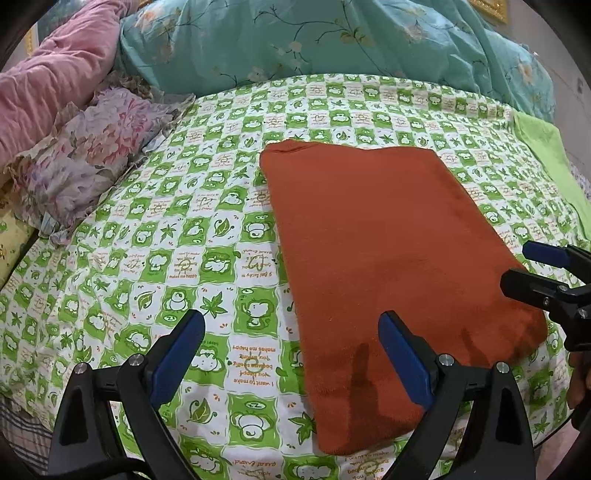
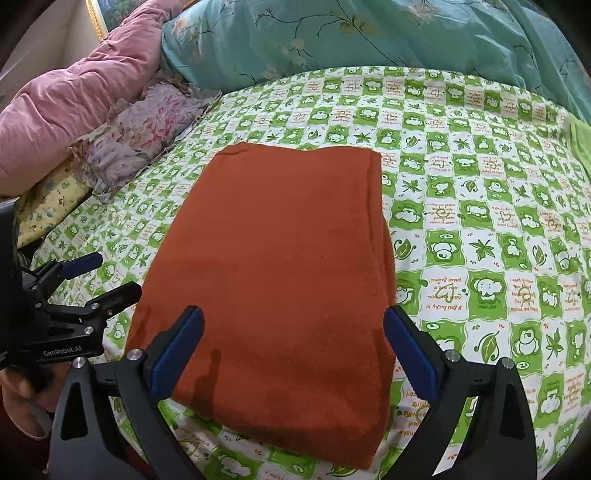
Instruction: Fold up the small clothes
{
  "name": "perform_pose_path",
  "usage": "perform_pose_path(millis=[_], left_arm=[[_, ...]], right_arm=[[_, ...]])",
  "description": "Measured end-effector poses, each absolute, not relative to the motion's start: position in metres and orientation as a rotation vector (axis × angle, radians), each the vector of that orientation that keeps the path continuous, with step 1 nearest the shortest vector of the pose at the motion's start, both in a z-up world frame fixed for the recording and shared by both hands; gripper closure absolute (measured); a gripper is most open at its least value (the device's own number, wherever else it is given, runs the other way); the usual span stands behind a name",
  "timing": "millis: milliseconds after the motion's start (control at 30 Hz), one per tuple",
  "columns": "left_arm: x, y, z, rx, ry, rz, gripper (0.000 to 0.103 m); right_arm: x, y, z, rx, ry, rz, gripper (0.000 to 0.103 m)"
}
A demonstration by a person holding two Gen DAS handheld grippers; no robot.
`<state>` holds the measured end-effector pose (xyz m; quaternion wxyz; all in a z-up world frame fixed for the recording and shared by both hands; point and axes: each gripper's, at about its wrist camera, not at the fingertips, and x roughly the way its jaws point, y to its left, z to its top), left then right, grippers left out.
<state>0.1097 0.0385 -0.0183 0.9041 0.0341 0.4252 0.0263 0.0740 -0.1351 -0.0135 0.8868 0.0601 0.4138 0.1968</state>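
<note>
Lying flat near the middle of the bed (image 2: 480, 155), the orange cloth (image 2: 280, 266) is already folded into a long rectangle; its long axis runs away from you toward the teal quilt (image 2: 369, 33) at the head edge. Your right gripper (image 2: 293, 347) hangs directly over the cloth's near short edge, jaws spread wide and empty, straddling almost the full width. Your left gripper (image 1: 291, 349) sits off the cloth's left long edge, equally open and holding nothing, only its right finger over the fabric. Judged from this, the right hand is the nearer to the cloth.
</note>
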Motion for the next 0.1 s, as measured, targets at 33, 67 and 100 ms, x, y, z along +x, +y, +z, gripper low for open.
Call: perform_pose_path(millis=[33,67,100], left_arm=[[0.1105,0.0378,-0.0190,0.068,0.884,0.051,0.008],[0.1116,0.0375,-0.0200,0.066,0.888,0.050,0.007],[0.1121,0.0369,-0.0211,0.065,0.894,0.047,0.007]], right_arm=[[0.0739,-0.1355,-0.0137,0.129,0.859,0.412,0.005],[0.0746,-0.1361,-0.0139,0.132,0.856,0.414,0.005],[0.0752,-0.1364,-0.0142,0.135,0.853,0.413,0.005]])
